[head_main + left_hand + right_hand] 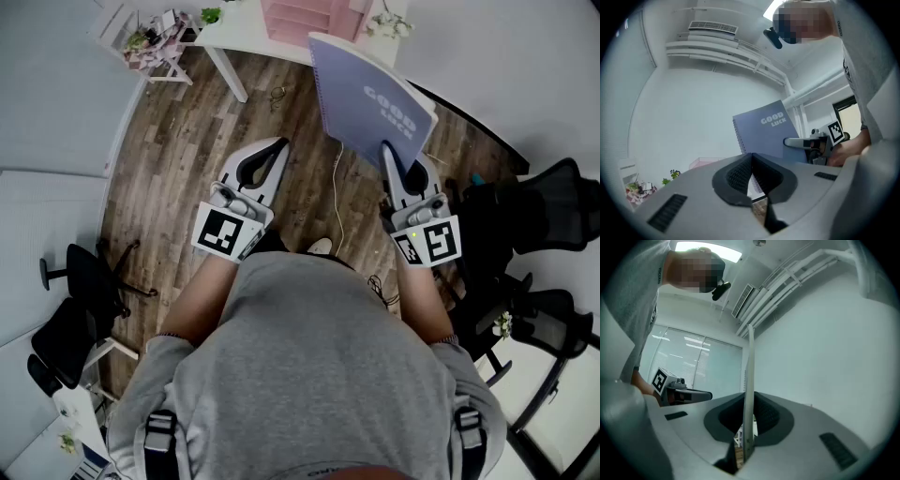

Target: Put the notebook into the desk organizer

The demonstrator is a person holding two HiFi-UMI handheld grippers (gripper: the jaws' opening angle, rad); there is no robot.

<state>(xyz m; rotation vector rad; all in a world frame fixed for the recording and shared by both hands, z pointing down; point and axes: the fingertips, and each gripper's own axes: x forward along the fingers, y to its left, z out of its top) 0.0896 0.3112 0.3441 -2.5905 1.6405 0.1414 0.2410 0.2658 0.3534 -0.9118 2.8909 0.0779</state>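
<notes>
A blue-grey spiral notebook (370,98) printed "GOOD LUCK" is held up in the air over the wooden floor, tilted away from me. My right gripper (387,150) is shut on its near lower edge. In the right gripper view the notebook (750,362) stands edge-on between the pads. The left gripper (279,143) hovers level with it to the left, shut with nothing in it, its tips meeting in the left gripper view (751,157). That view also shows the notebook's cover (766,129). The pink desk organizer (305,17) stands on the white table (239,28) ahead.
A white shelf unit (141,37) with flowers stands at the far left. Black office chairs (553,206) crowd the right side, and another chair (80,281) is at the left. A white cable (336,202) runs across the floor between the grippers.
</notes>
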